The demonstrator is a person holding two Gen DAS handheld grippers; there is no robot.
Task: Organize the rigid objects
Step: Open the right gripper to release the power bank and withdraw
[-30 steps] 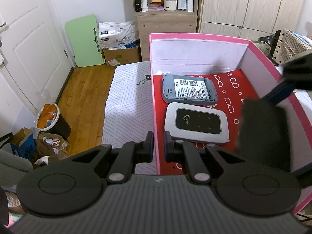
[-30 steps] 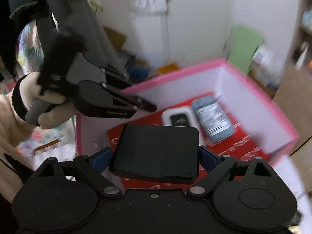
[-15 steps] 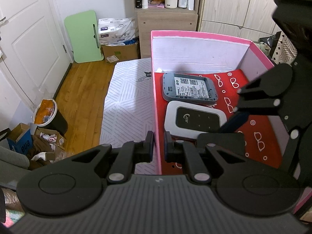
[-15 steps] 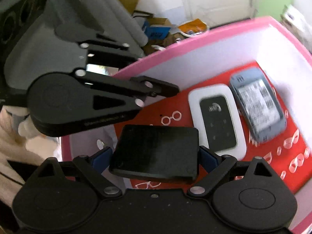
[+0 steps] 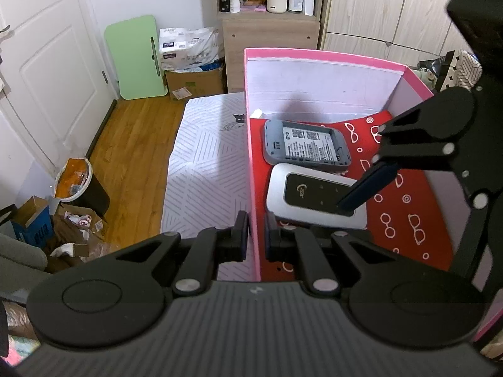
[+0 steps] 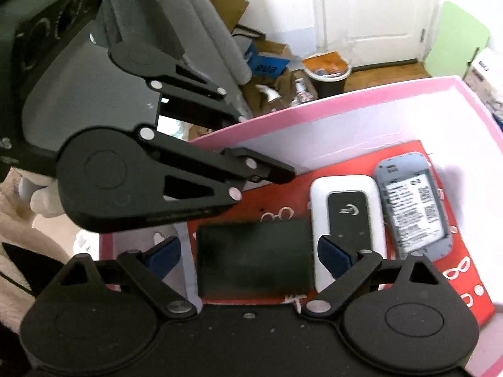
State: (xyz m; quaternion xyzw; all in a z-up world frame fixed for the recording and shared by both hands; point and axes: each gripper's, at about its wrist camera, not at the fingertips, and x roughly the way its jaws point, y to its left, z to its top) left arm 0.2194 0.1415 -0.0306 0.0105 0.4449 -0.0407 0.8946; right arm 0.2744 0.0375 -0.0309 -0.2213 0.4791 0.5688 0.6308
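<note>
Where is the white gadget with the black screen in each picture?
Left wrist view: the white gadget lies in the middle, just past the left tool.
Right wrist view: it lies right of the middle, beside the black pad.
Shared landmark: the grey gadget next to it.

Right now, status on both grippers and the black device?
Left gripper clamps pink box wall. Right gripper open over black device, flat on box floor beside white router. Nothing blocking.

In the box [image 6: 314,106], the flat pad [image 6: 256,256] lies between the right gripper [image 6: 248,253] fingers; two routers [image 6: 345,220] [image 6: 411,201] lie right of it.
</note>
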